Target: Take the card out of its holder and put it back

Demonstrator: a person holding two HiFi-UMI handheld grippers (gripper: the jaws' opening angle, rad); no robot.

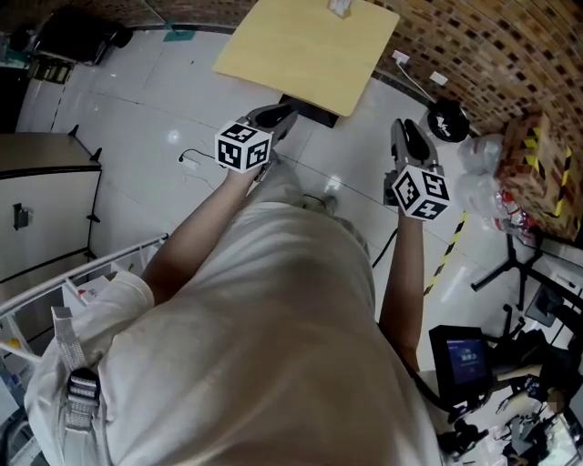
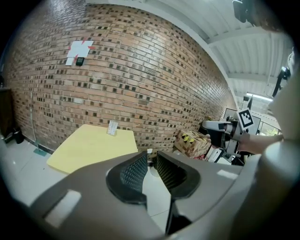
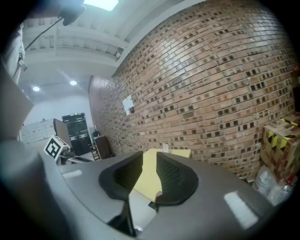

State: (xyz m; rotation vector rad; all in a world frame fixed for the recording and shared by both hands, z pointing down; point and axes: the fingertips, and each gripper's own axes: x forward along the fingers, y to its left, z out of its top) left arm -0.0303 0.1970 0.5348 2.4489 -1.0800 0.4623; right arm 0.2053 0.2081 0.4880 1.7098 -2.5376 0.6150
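Brick wall filled the upper half of both gripper views, above a white tiled floor. The person, seen from above, occupied the lower centre of the head view. The yellow table lay at top centre, against the wall. The left gripper was held left of centre and the right gripper right of centre, both short of the table. Each had its jaws apart with nothing between them. The white card stood upright in its holder at the table's far edge, well apart from both grippers.
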